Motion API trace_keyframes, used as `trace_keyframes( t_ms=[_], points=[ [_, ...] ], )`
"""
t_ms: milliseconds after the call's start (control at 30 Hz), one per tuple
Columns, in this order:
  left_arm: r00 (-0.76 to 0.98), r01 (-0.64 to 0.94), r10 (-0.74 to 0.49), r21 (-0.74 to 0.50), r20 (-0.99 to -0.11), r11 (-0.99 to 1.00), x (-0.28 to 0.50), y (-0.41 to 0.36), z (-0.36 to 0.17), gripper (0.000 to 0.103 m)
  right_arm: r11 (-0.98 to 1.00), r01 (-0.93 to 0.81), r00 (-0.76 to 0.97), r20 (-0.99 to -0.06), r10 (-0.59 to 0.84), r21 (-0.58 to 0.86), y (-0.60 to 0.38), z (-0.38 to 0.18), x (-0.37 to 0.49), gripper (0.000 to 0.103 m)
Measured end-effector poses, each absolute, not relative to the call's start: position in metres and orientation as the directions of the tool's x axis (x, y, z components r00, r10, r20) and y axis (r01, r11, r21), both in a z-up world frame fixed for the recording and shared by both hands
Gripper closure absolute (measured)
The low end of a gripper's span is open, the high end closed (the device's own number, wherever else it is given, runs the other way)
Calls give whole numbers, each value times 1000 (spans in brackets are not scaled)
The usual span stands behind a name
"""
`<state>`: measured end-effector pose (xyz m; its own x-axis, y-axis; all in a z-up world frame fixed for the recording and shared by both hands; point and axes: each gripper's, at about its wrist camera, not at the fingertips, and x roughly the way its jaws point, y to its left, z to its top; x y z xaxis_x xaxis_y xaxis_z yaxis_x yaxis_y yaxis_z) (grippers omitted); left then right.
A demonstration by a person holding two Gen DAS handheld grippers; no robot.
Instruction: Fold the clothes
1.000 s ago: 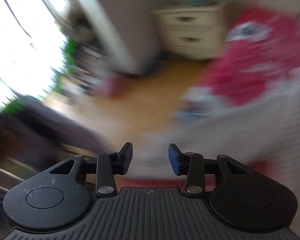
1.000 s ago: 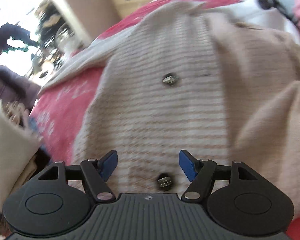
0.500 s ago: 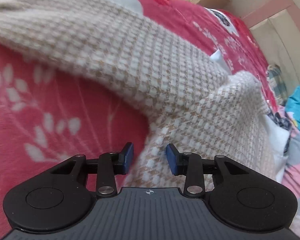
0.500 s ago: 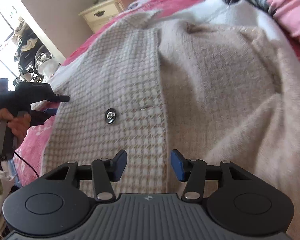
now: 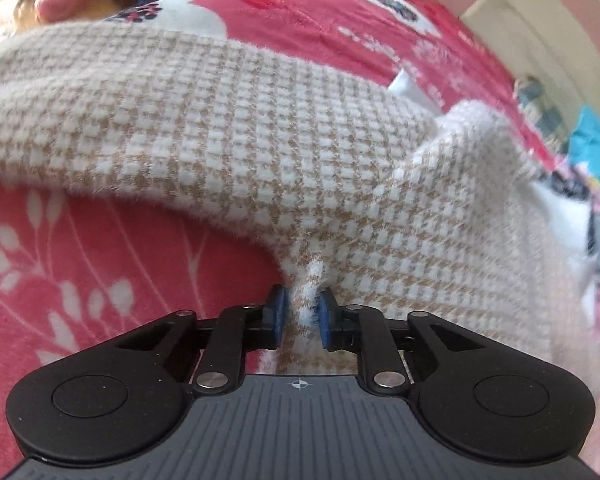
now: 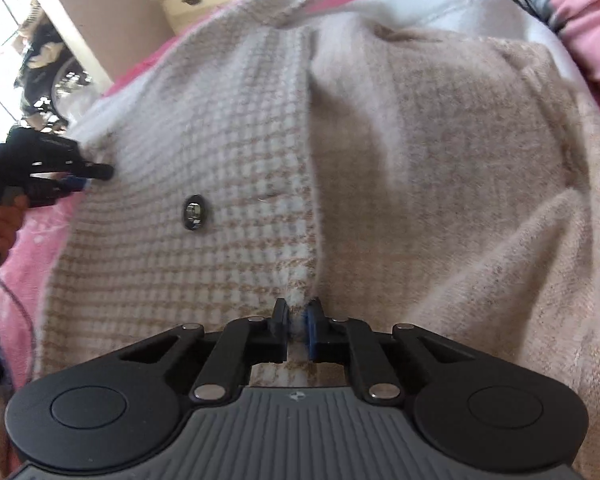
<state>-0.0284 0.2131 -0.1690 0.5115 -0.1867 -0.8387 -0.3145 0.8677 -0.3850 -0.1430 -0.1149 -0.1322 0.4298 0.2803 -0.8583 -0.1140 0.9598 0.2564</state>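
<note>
Both grippers are pinching thin folds of the beige houndstooth cardigan point(image 5: 260, 128) lying spread on the red floral bedspread point(image 5: 80, 248): the left gripper point(image 5: 300, 314) is clamping the side edge below the sleeve, the right gripper point(image 6: 297, 330) the front placket near the hem. Each bite is looking shallow, so the fuzzy knit is likely risking slipping out on lifting, or the open front is sagging unevenly. The button point(image 6: 195, 213), white garment point(image 6: 440, 4) and pillows point(image 5: 596, 148) are crowding the far side.
</note>
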Motion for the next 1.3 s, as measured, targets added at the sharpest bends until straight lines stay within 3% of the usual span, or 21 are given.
trace_keyframes(
  t_ms=[133,333,533,667,967,1167,1300],
  points=[
    [457,-309,-166,-331,-874,892,-37,215,-157,67,957,-73,416,-864,284,279,-117,-133,-140,89],
    [428,-233,-213,-335,-878,913,-95,224,-131,59,947,-60,407,-859,311,314,-123,-142,-145,83],
    [397,-243,-280,-395,-874,886,-129,222,-165,60,961,-69,390,-879,274,269,-123,-131,-152,83],
    [413,-169,-252,-346,-875,923,-153,213,-167,60,967,-73,380,-890,252,243,-129,-125,-167,83],
    [266,-2,-204,-212,-942,977,-220,189,-163,58,968,-42,381,-892,243,246,-133,-122,-192,83],
    [197,-23,-221,-230,-955,973,-247,182,-159,58,956,-49,370,-884,287,290,-141,-113,-212,82],
    [195,-67,-241,-258,-951,964,-248,184,-144,58,912,-20,327,-860,392,409,-159,-118,-223,75]
  ],
)
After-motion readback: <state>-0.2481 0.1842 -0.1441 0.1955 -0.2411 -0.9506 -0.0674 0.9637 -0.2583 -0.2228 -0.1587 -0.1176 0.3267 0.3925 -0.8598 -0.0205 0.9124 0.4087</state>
